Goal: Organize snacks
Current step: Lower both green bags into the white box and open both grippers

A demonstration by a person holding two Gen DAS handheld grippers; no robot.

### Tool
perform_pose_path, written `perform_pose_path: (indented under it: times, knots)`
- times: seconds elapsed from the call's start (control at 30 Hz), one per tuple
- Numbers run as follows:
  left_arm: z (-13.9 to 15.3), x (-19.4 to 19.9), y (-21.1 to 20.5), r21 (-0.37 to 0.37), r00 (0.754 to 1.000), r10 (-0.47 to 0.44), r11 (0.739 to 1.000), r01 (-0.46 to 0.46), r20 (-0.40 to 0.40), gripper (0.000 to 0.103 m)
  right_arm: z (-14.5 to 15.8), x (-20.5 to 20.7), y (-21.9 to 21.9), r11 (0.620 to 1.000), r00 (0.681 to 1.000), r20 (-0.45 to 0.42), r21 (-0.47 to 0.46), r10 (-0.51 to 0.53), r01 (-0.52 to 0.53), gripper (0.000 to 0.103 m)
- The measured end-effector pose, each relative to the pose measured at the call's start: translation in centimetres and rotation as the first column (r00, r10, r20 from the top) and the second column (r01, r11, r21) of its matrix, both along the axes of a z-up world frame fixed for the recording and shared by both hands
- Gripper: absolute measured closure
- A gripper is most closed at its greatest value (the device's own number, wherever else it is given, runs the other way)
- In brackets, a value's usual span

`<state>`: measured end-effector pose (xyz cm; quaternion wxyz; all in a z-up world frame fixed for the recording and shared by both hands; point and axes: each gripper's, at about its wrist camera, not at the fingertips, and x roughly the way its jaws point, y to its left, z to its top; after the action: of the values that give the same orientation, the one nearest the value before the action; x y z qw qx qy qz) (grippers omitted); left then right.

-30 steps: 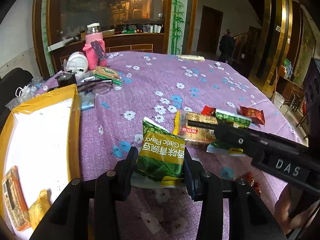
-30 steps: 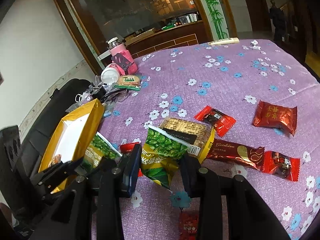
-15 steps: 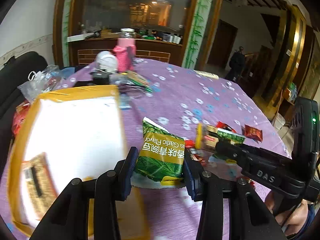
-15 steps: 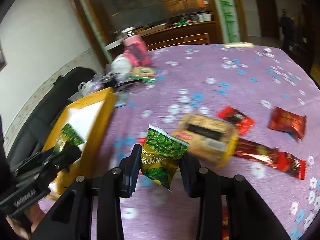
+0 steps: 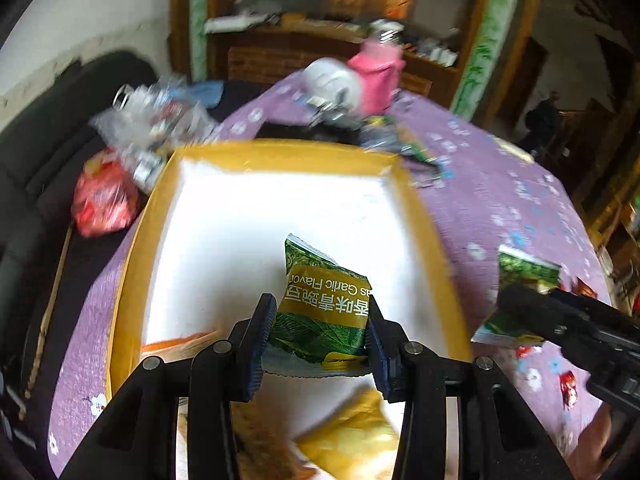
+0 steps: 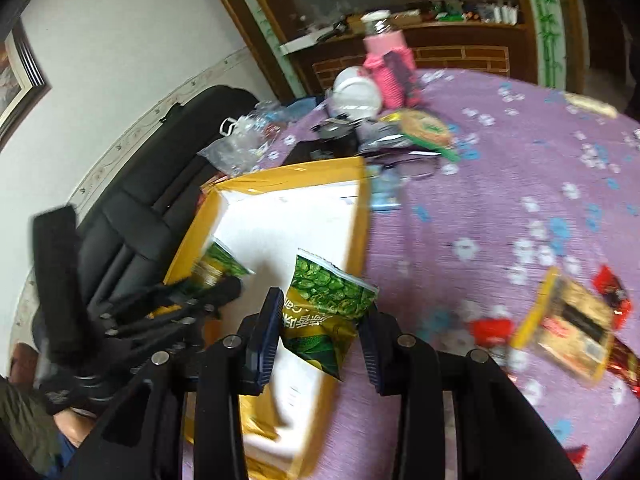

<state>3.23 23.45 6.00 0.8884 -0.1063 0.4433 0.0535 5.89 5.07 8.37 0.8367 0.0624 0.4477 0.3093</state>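
Left wrist view shows two green snack packets, each pinched in its own gripper, and one yellow-rimmed box (image 5: pixel 416 216) with a white floor on the purple flowered tablecloth (image 5: pixel 492 184). Gripped by the left gripper (image 5: pixel 320 334), the garlic pea packet (image 5: pixel 324 304) is pressed between the blue pads on both sides; it is green and gold, printed upside down to the camera, and hangs over the box's white floor. A crumpled yellow wrapper (image 5: pixel 352 440) and an orange-edged packet (image 5: pixel 180 346) lie in the box's near end. From the right wrist view, the right gripper (image 6: pixel 320 338) is closed likewise on the second pea packet (image 6: pixel 326 308), its top printed with green peas, held above the box's right wall (image 6: pixel 362 232). On the cloth to the right lie one yellow-edged cracker pack (image 6: pixel 568 324) and at least three red wrappers, blurred; one is the red wrapper (image 6: pixel 490 330) just left of the crackers. A pink bottle (image 6: pixel 390 68) and a white round object (image 6: pixel 358 92) stand at the table's far side.
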Motion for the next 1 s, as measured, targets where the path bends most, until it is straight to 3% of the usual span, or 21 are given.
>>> perform_pose_path:
  times: [0.1,0.33,1.0]
  knots:
    - [-1.2,0.1,1.2,-0.040,0.999,0.021,0.999,-0.022,-0.029,0.058,-0.6,0.5,2.2,1.000,0.999,-0.018,-0.007,0.027,-0.027,0.067]
    - [-2.7,-0.2,1.3,-0.034,0.997,0.031,0.999,-0.033,-0.066,0.058,-2.2,0.9,5.1,0.998,0.998,-0.034,-0.048,0.050,-0.052,0.067]
    - [-3.1,-1.0,0.7,-0.003,0.999,0.010,1.000,-0.010,-0.049,0.057,-4.8,1.1,6.0,0.994,0.995,-0.084,-0.098,0.048,-0.056,0.065]
